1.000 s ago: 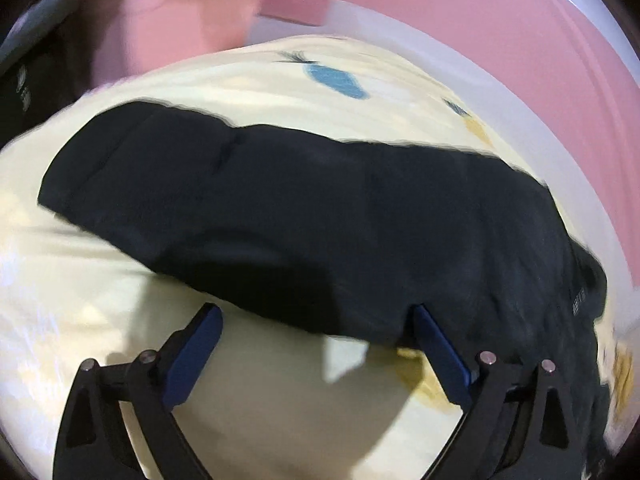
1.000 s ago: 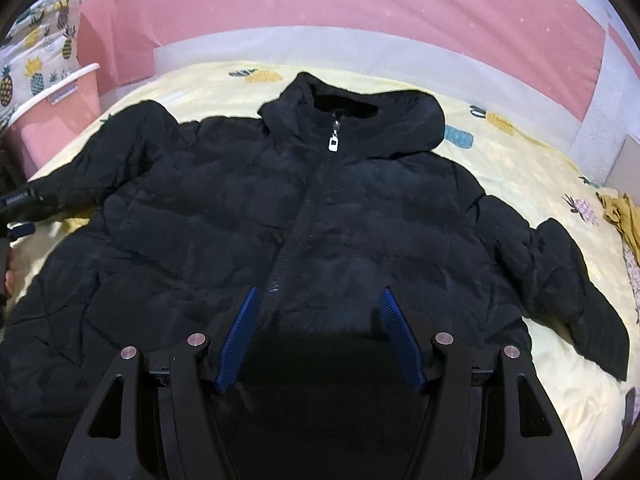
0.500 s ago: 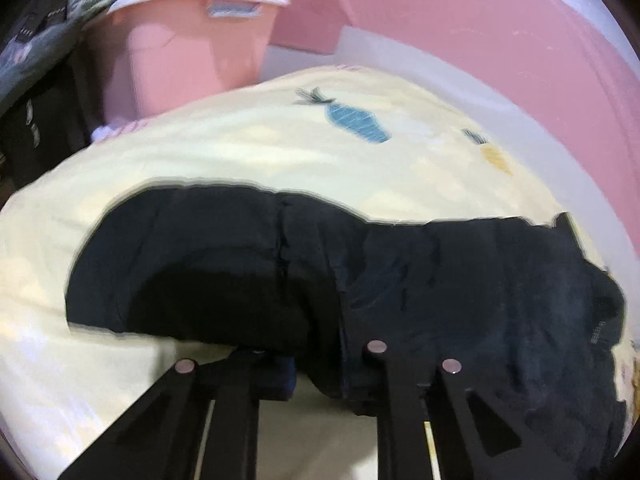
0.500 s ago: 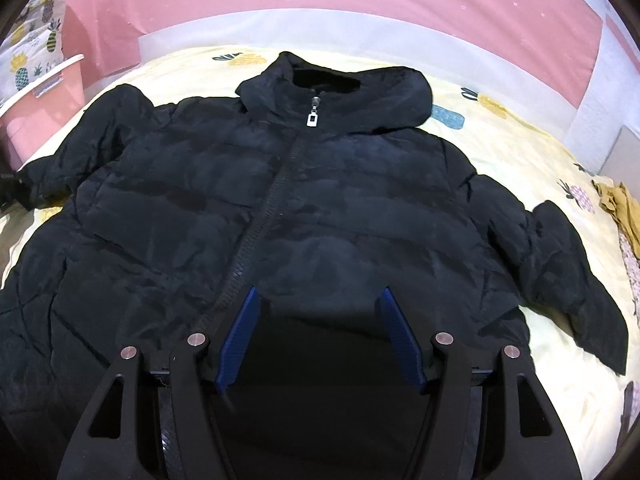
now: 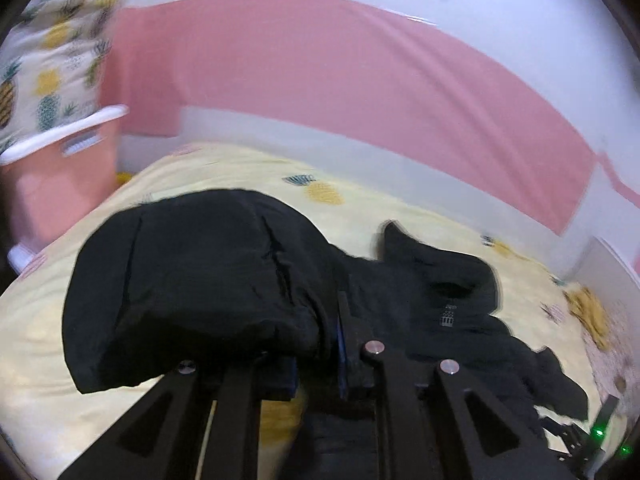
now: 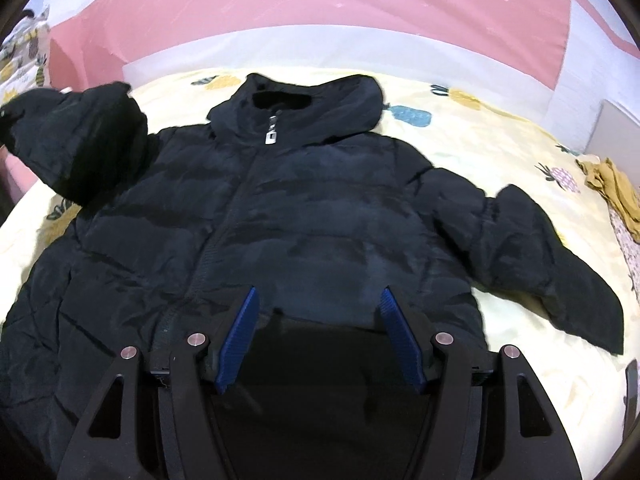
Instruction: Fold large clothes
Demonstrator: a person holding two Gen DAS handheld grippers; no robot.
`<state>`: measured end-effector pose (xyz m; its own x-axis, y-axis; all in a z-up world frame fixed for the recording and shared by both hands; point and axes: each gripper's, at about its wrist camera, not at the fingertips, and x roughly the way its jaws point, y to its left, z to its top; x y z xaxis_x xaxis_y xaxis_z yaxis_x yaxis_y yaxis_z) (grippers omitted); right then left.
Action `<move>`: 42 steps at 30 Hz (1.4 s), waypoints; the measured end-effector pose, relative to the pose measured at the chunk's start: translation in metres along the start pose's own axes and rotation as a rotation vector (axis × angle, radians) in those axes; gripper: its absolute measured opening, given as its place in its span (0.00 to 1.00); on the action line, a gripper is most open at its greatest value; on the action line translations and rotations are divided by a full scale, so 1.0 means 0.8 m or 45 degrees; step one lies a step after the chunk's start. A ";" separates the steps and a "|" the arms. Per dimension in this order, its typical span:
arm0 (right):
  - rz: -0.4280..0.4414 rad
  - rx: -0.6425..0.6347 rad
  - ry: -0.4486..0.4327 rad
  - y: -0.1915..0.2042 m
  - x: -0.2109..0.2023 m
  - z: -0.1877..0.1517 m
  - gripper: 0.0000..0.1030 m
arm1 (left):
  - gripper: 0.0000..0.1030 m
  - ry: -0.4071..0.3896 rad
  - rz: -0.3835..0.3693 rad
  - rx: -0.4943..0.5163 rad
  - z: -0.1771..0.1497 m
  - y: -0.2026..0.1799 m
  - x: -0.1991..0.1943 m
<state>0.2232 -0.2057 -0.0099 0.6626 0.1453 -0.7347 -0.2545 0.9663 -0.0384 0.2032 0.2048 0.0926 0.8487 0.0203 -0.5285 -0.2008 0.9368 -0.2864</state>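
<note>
We are looking at a black puffer jacket (image 6: 304, 216) lying zipped on the pineapple-print bed sheet (image 6: 500, 140); our left gripper (image 5: 320, 344) is clamping its sleeve (image 5: 192, 288) aloft, while our right gripper (image 6: 320, 336) is hovering spread-jawed over its hem.

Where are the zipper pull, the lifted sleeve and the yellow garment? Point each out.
zipper pull (image 6: 271, 139): right wrist view, silver tab.
lifted sleeve (image 5: 200, 280): left wrist view, puffy middle.
yellow garment (image 6: 616, 188): right wrist view, crumpled centre.

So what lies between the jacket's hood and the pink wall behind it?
Right wrist view: only pineapple-print bedsheet, then a white band, between hood and pink wall.
</note>
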 end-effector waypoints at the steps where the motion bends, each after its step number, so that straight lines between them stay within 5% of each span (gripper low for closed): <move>1: -0.004 0.012 -0.003 -0.007 -0.003 -0.001 0.62 | 0.14 0.005 -0.033 0.024 0.002 -0.017 0.004; 12: -0.023 0.148 -0.012 -0.084 -0.013 -0.021 0.62 | 0.17 0.202 -0.428 0.261 -0.063 -0.209 0.096; 16: -0.031 0.207 -0.003 -0.112 -0.011 -0.031 0.62 | 0.39 0.323 -0.526 0.304 -0.110 -0.266 0.132; 18: -0.037 0.234 0.003 -0.123 -0.010 -0.037 0.62 | 0.62 0.367 -0.573 0.305 -0.128 -0.280 0.141; 26: -0.008 0.295 -0.053 -0.142 -0.020 -0.037 0.62 | 0.78 0.349 -0.707 0.289 -0.126 -0.281 0.106; 30: 0.037 0.308 -0.081 -0.136 -0.020 -0.024 0.62 | 0.83 0.240 -0.632 0.284 -0.091 -0.252 0.089; 33: 0.093 0.295 -0.065 -0.123 -0.008 -0.013 0.62 | 0.82 0.197 -0.437 0.318 -0.077 -0.218 0.096; 38: 0.209 0.208 0.007 -0.091 0.039 0.013 0.62 | 0.79 0.283 -0.181 0.232 -0.073 -0.131 0.151; 42: 0.139 0.124 0.123 -0.082 0.113 0.036 0.45 | 0.69 0.393 -0.055 0.183 -0.095 -0.079 0.200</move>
<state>0.3198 -0.2501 -0.0543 0.5630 0.2339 -0.7927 -0.2487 0.9626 0.1074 0.3144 0.1224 -0.0350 0.6622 -0.1066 -0.7417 -0.0782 0.9746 -0.2099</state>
